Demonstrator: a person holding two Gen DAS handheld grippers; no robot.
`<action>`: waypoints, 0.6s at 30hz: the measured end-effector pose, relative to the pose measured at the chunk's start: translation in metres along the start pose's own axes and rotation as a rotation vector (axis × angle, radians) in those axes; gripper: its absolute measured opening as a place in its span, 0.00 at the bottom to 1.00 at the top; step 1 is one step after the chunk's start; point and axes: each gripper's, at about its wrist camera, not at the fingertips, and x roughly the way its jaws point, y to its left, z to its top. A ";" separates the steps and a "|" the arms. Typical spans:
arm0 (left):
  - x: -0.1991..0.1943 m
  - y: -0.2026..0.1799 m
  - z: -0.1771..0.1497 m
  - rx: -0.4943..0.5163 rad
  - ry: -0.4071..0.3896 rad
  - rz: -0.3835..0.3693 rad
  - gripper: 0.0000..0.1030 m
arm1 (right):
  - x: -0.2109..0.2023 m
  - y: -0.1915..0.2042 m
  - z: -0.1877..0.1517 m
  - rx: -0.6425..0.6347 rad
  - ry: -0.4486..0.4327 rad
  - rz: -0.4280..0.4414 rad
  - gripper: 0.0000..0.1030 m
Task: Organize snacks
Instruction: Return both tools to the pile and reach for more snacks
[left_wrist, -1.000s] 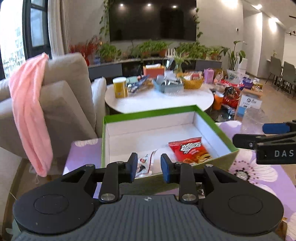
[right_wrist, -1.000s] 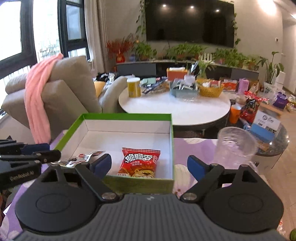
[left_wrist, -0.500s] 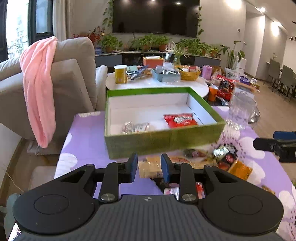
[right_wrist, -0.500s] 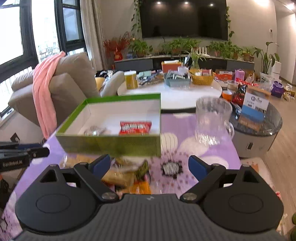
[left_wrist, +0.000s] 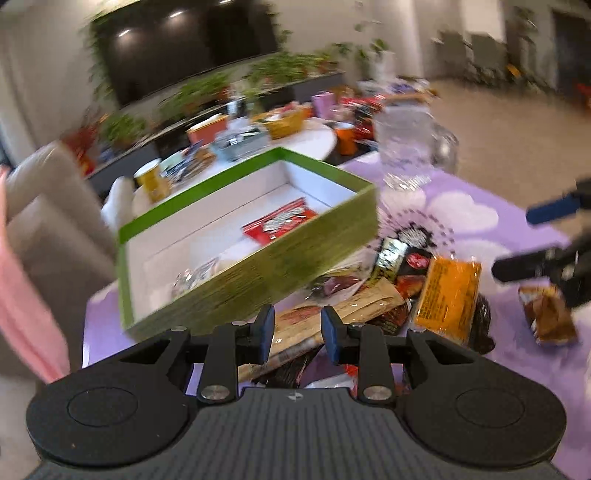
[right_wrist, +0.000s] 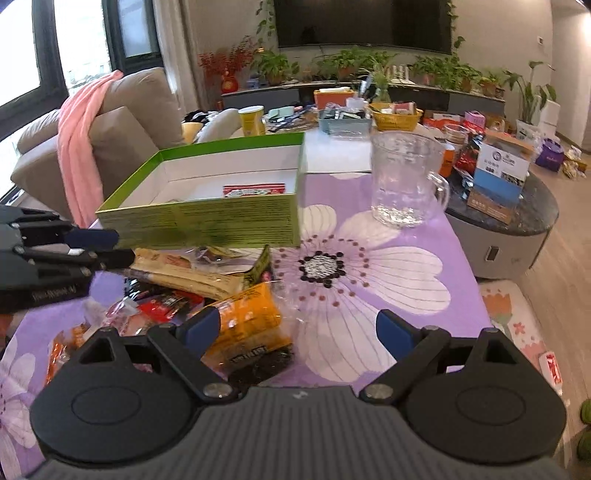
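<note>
A green box (left_wrist: 258, 273) with a white inside stands on the purple flowered cloth and holds a red snack packet (left_wrist: 280, 221) and a silver packet (left_wrist: 195, 273). In front of it lies a pile of loose snacks, among them a long tan packet (left_wrist: 354, 306) and an orange packet (left_wrist: 447, 295). My left gripper (left_wrist: 298, 334) hangs just over the tan packet, tilted, its jaws a little apart with nothing gripped. My right gripper (right_wrist: 299, 328) stands wide open above the cloth, its left finger beside the orange packet (right_wrist: 251, 317). The view from the right wrist also takes in the box (right_wrist: 199, 221).
A clear glass mug (right_wrist: 406, 181) stands on the cloth to the right of the box. A brown packet (left_wrist: 546, 317) lies apart at the right. Beyond are a cluttered white round table (right_wrist: 332, 155), a grey sofa with a pink cloth (right_wrist: 81, 140), and a dark side table (right_wrist: 517, 214).
Both grippers have come back from over the box and sunk toward the snack pile. The left one has rolled, so its view is tilted. Neither jaw gap has changed.
</note>
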 end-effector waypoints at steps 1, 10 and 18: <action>0.005 -0.002 0.000 0.028 0.007 -0.016 0.25 | 0.000 -0.002 -0.001 0.012 0.003 -0.004 0.52; 0.039 -0.014 0.004 0.247 0.128 -0.127 0.51 | 0.004 -0.009 -0.010 0.037 0.027 0.014 0.52; 0.048 0.008 0.001 0.096 0.132 -0.191 0.47 | 0.010 0.022 -0.015 -0.152 0.031 0.074 0.52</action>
